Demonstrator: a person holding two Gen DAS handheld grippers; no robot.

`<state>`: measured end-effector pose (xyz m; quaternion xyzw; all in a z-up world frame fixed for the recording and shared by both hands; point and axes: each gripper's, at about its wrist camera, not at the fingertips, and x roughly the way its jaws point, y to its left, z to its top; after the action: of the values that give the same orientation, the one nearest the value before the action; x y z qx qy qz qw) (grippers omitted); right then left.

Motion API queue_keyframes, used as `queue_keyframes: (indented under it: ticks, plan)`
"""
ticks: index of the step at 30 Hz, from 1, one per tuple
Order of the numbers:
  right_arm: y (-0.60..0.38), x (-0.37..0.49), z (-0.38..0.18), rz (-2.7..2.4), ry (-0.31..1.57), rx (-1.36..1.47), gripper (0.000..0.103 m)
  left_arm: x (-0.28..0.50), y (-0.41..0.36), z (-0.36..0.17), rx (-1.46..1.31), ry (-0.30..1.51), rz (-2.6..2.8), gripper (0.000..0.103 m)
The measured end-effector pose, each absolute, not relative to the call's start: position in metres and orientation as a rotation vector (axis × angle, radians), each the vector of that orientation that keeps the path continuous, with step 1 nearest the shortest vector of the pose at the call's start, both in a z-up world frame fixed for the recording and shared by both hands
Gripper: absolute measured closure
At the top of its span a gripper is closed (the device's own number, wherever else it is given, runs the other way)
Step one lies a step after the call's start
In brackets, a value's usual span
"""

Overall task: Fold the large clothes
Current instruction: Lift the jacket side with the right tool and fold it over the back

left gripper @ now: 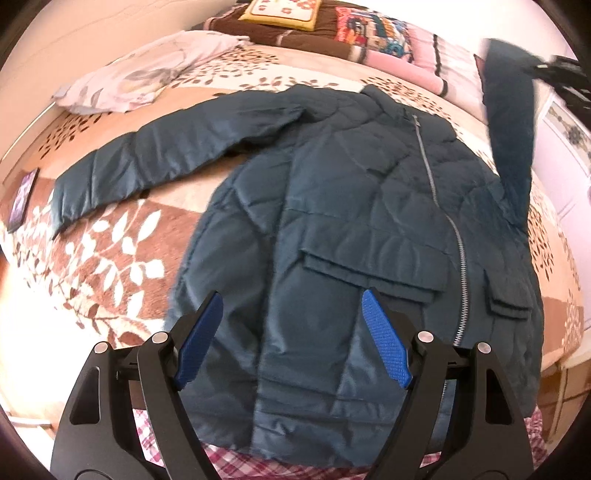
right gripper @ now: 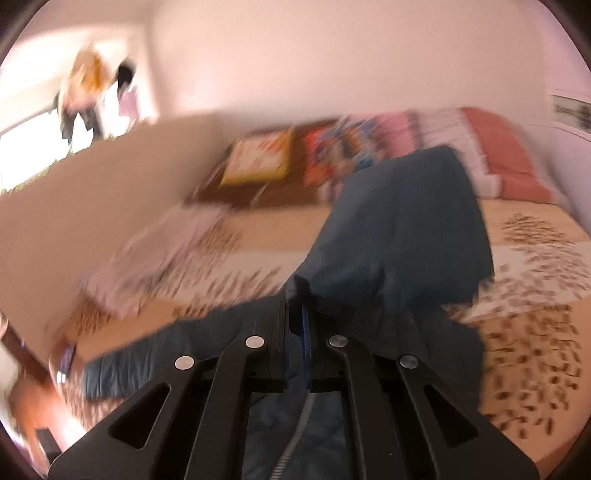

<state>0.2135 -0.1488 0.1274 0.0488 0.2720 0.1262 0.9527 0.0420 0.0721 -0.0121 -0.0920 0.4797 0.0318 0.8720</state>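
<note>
A dark teal quilted jacket (left gripper: 332, 221) lies front-up on the bed, zipper (left gripper: 432, 184) running down its right half, left sleeve (left gripper: 147, 162) spread out to the left. My left gripper (left gripper: 293, 306) is open and empty, hovering above the jacket's lower hem. My right gripper (right gripper: 297, 299) is shut on the jacket's right sleeve (right gripper: 402, 229) and holds it lifted above the bed; the sleeve also shows raised in the left wrist view (left gripper: 511, 122). The right wrist view is blurred.
The bed has a leaf-patterned cover (left gripper: 110, 258). A pale pillow (left gripper: 147, 70) lies at the far left, and folded colourful blankets (left gripper: 351, 29) are stacked at the head. A dark flat object (left gripper: 22, 199) lies at the bed's left edge.
</note>
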Motion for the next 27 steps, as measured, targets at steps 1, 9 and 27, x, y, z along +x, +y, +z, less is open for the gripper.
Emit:
queue_keyframes:
  ticks: [1,9,27]
  plan:
    - [-0.133,0.223,0.114,0.272,0.590,0.082,0.096,0.042,0.077,-0.014,-0.199,1.005,0.071,0.026]
    - [-0.053,0.264,-0.004,0.278,0.852,-0.070,0.096,0.044,0.107,-0.030,-0.247,1.030,0.115,0.026]
    - [-0.095,0.197,-0.014,0.394,0.924,0.086,0.031,0.088,0.098,-0.009,-0.219,0.963,0.046,0.024]
